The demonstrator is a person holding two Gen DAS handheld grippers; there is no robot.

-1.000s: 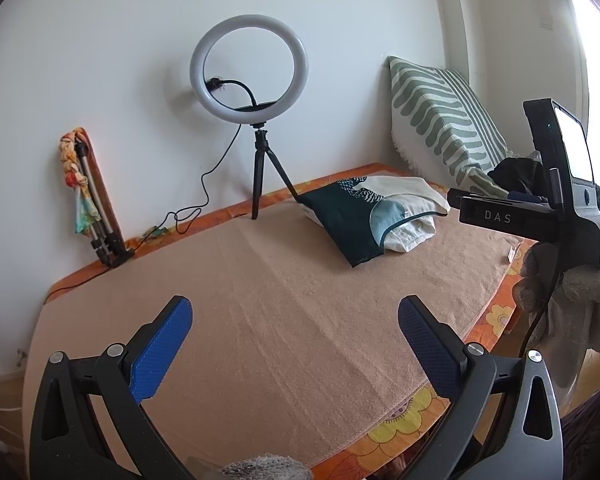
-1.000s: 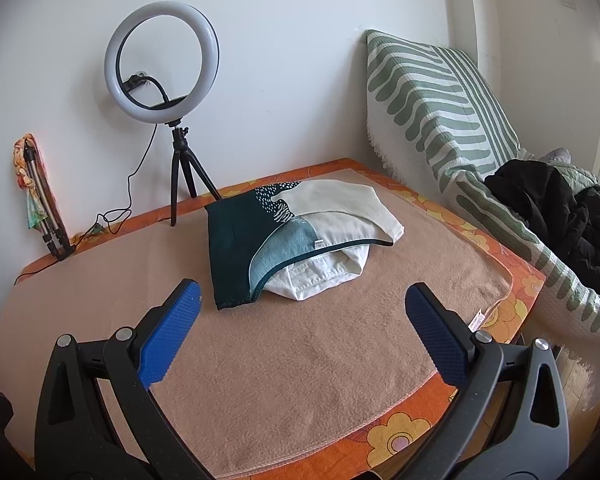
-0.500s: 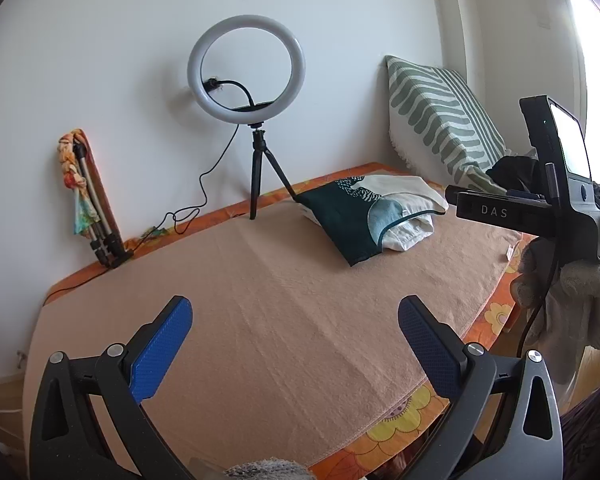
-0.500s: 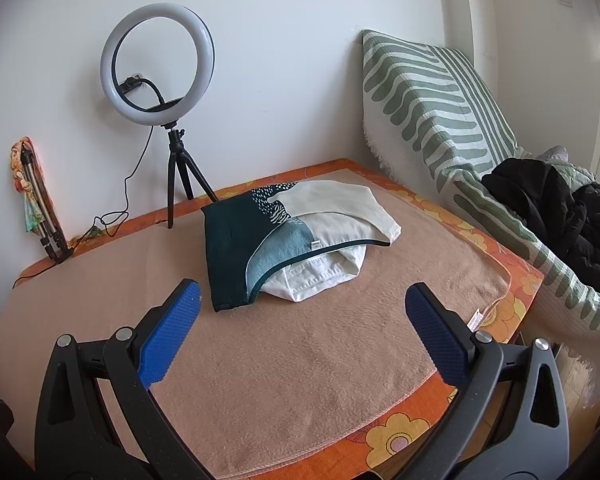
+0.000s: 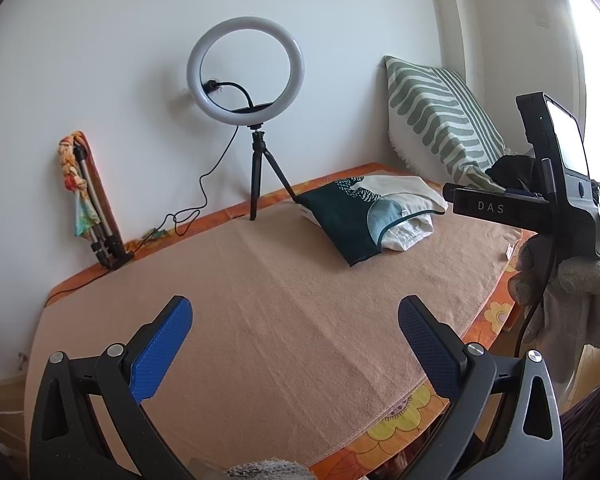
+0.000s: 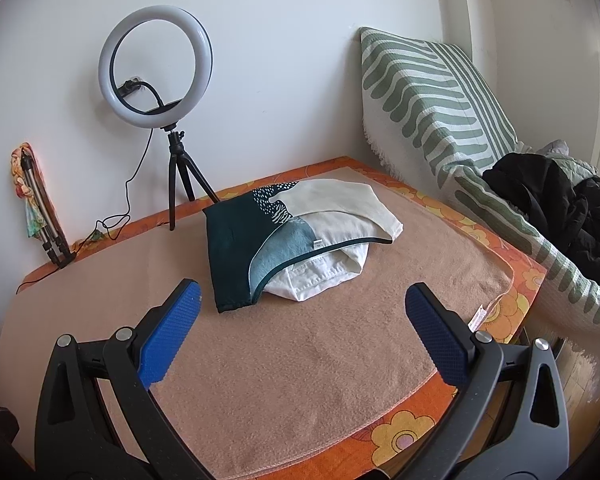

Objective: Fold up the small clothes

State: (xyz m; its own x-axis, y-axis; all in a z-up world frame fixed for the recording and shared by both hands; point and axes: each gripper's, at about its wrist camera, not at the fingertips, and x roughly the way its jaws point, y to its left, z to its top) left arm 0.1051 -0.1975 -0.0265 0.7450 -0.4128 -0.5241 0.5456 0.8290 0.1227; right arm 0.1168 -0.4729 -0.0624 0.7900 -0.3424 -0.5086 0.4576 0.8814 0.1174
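Observation:
A folded teal, dark green and cream garment point(image 6: 284, 228) lies on top of a folded white garment point(image 6: 320, 276) on the peach towel point(image 6: 300, 360) covering the table. The stack also shows in the left wrist view point(image 5: 360, 216), at the far right of the towel. My right gripper point(image 6: 300, 316) is open and empty, just in front of the stack. My left gripper point(image 5: 294, 328) is open and empty over the towel's near middle, well left of the stack. The right gripper's body point(image 5: 540, 200) shows at the right of the left wrist view.
A ring light on a tripod point(image 6: 168, 120) stands at the back by the wall, with its cable trailing left. A folded tripod wrapped in coloured cloth point(image 6: 40, 208) leans at the back left. A striped cushion point(image 6: 432, 108) and a black jacket point(image 6: 560, 200) lie at the right.
Both grippers have drifted slightly; the right one has come a little closer to the clothes stack. Both stay open and the clothes have not moved.

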